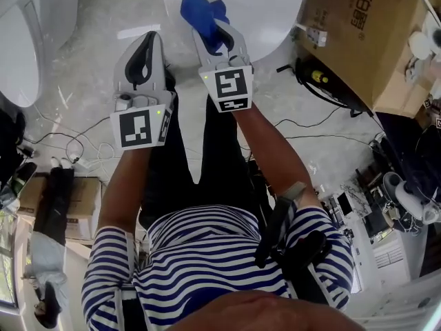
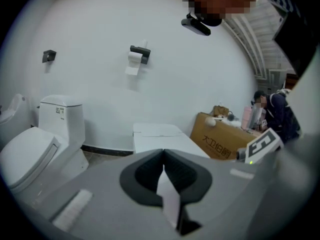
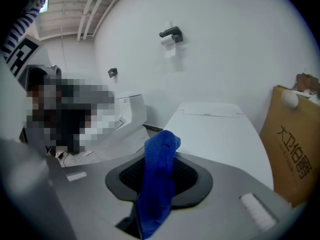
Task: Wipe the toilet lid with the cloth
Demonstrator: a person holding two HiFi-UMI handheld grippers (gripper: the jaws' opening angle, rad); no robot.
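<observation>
A white closed toilet lid (image 1: 255,9) lies at the top of the head view, and shows again in the right gripper view (image 3: 220,134). My right gripper (image 1: 210,32) hovers over its near edge, shut on a blue cloth (image 1: 200,9) that sticks up past the fingertips. In the right gripper view the cloth (image 3: 157,179) hangs bunched between the jaws of the right gripper (image 3: 159,159). My left gripper (image 1: 147,43) is beside it to the left, over the floor, shut with nothing held. In the left gripper view the jaws of the left gripper (image 2: 163,159) meet, with the lid (image 2: 160,139) beyond.
A second white toilet (image 1: 21,47) stands at the left, also in the left gripper view (image 2: 35,154). A large cardboard box (image 1: 365,33) sits right of the lid. Cables (image 1: 317,126) trail over the marble floor. A paper holder (image 2: 137,56) hangs on the wall.
</observation>
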